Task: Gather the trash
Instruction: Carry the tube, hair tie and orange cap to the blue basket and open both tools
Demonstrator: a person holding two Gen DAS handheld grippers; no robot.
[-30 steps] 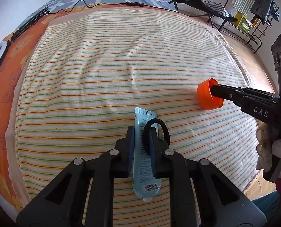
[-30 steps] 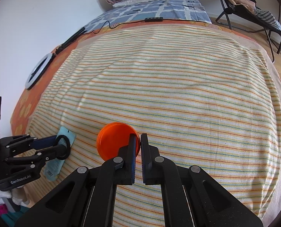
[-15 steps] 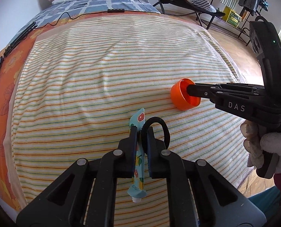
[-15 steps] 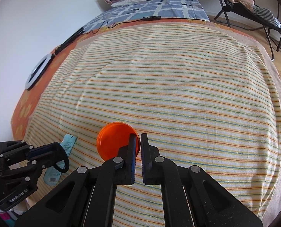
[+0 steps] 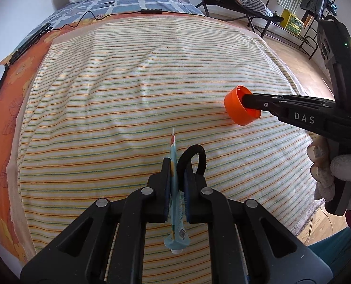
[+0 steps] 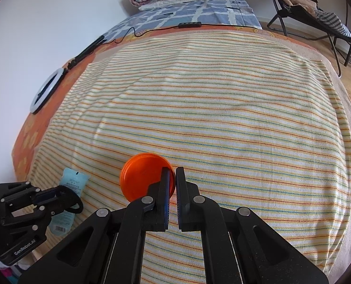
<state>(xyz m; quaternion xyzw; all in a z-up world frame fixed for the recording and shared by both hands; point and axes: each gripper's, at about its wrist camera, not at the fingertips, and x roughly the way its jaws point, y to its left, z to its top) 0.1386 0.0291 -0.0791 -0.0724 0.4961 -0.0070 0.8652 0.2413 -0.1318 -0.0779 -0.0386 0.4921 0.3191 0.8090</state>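
Left wrist view showed the left gripper [image 5: 176, 174] clamped tight on a flattened light-blue plastic tube [image 5: 175, 215] together with a black elastic hair loop [image 5: 194, 159]. Where the tube had faced the camera label-up a second before and was half turned a half second before, it now stood edge-on between the pads, its white cap end [image 5: 176, 250] hanging below, lifted above the striped cream bed cover [image 5: 137, 90]. The right gripper [image 5: 245, 101] reached in from the right, its jaws closed on the rim of a round orange plastic cap [image 5: 240, 108], held clear of the cover as before. In the right wrist view that cap [image 6: 142, 177] sat at the same spot against the left finger, and the tube [image 6: 72, 182] showed its printed face by the left gripper [image 6: 69, 197].
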